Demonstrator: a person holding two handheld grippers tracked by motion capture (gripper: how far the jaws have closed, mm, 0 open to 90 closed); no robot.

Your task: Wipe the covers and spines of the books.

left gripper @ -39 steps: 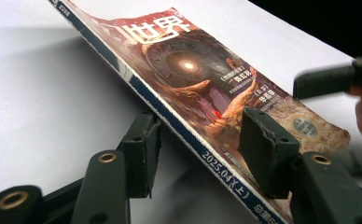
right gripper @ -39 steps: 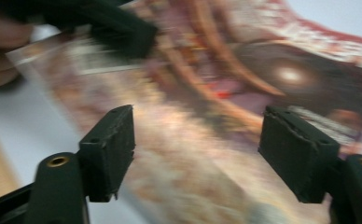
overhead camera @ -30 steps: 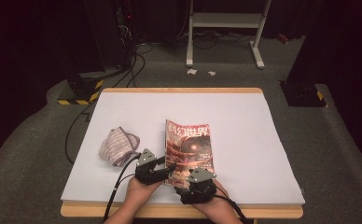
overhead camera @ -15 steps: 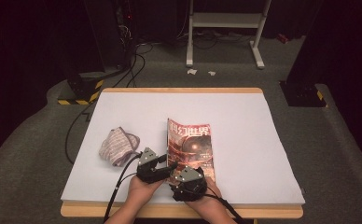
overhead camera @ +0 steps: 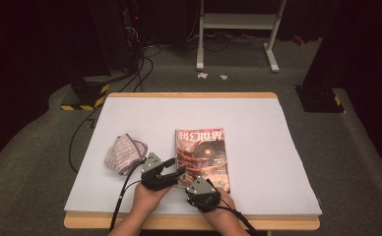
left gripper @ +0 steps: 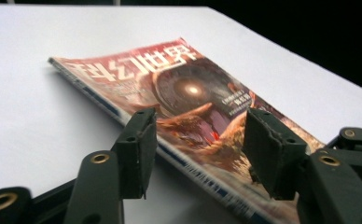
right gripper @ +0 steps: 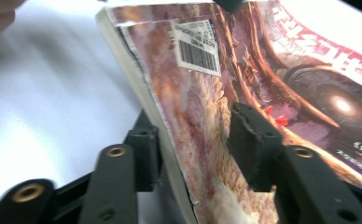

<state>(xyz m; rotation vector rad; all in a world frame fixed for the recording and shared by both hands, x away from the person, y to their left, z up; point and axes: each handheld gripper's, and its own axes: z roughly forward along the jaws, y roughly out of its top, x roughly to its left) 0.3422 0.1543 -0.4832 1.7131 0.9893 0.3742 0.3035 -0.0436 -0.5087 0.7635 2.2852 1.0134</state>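
I have the magazine (overhead camera: 202,156) lying near the table's (overhead camera: 258,123) front edge, and my right gripper (right gripper: 195,140) straddles its near edge, jaws apart. My left gripper (left gripper: 195,140), also spread, sits at the spine. Close too hard and that frayed cover probably tears, or slips free.

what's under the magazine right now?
The magazine lies on the white table cover. In the right gripper view, the right gripper straddles its near edge, one jaw beneath it, one above. Whatever lies under the rest is hidden by the cover.
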